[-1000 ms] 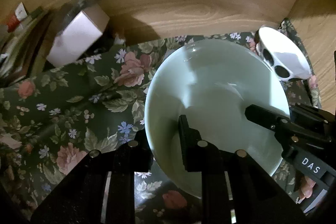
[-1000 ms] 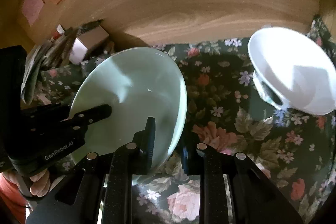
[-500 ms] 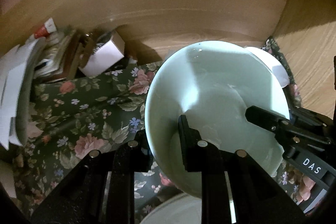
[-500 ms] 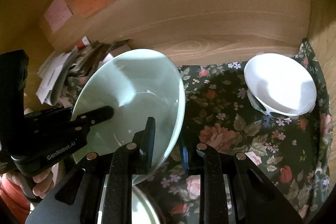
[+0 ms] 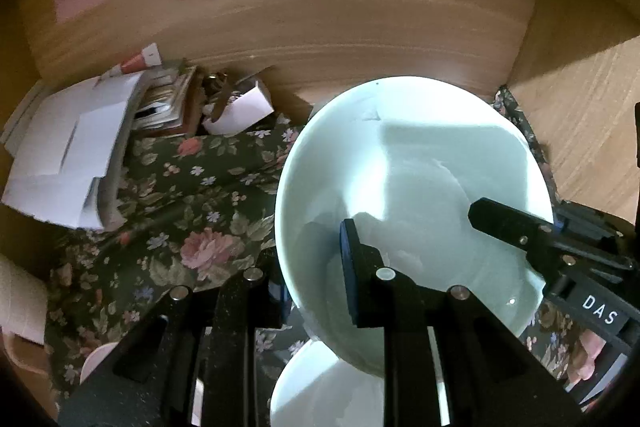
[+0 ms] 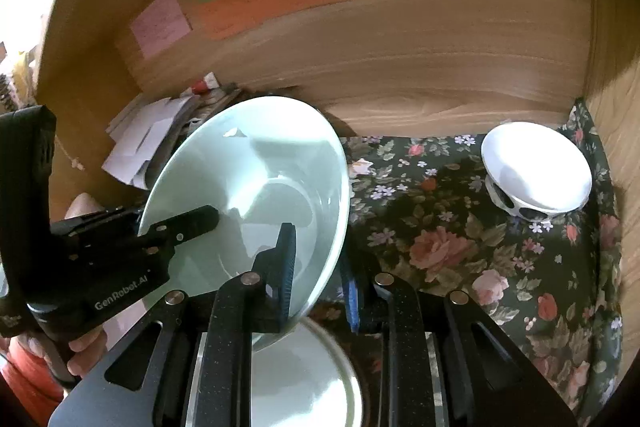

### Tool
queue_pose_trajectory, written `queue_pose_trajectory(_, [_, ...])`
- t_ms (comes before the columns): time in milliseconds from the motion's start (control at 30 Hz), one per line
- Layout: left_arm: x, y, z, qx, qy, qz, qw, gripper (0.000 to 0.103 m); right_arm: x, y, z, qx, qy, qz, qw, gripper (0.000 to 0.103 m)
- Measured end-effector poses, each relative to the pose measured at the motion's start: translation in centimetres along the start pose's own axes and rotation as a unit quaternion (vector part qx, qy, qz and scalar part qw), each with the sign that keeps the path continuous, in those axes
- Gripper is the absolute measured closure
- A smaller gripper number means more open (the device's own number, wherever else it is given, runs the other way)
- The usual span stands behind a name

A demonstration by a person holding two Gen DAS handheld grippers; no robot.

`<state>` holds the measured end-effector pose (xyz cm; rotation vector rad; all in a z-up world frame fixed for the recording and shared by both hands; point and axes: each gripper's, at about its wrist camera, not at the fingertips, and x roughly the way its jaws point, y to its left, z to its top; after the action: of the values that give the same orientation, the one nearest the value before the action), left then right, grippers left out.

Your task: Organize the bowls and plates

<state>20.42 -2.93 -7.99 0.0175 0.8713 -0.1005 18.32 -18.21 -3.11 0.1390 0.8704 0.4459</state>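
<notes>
Both grippers clamp opposite rim edges of a wide, pale green ceramic bowl (image 5: 412, 187), held tilted in the air: left gripper (image 5: 316, 287) on its left edge, right gripper (image 6: 316, 267) on its right. Beneath them, mostly hidden, lies another pale dish (image 6: 304, 379). A white bowl (image 6: 536, 167) ahead-right awaits sorting on the floral cloth (image 6: 460, 247).

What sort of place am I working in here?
Probably a home, at a table or desk set against a wood-panel wall. A dark floral tablecloth covers the surface, colored paper notes are stuck on the wall, and a pile of papers sits in the corner beyond the pale green bowl.
</notes>
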Motion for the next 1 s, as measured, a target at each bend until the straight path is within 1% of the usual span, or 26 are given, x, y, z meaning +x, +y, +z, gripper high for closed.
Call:
queue_pose_trajectory(400, [-3.2, 2.0, -2.8, -0.022, -0.018, 0.010, 0.9996, 0.082, -0.9, 3.6, -1.4, -0.021, -0.008, 0.016, 1.000, 0.083])
queue_pose_trajectory(700, [-5.5, 4.7, -5.5, -0.045, -0.029, 0.026, 0.9982, 0.082, -0.2, 6.8, -2.3, -0.038, 0.000, 0.048, 0.998, 0.083])
queue_pose_trajectory(1000, [-7.2, 8.3, -8.1, -0.080, -0.031, 0.046, 0.9953, 0.082, 1.6, 10.4, -3.3, -0.064, 0.018, 0.085, 0.994, 0.083])
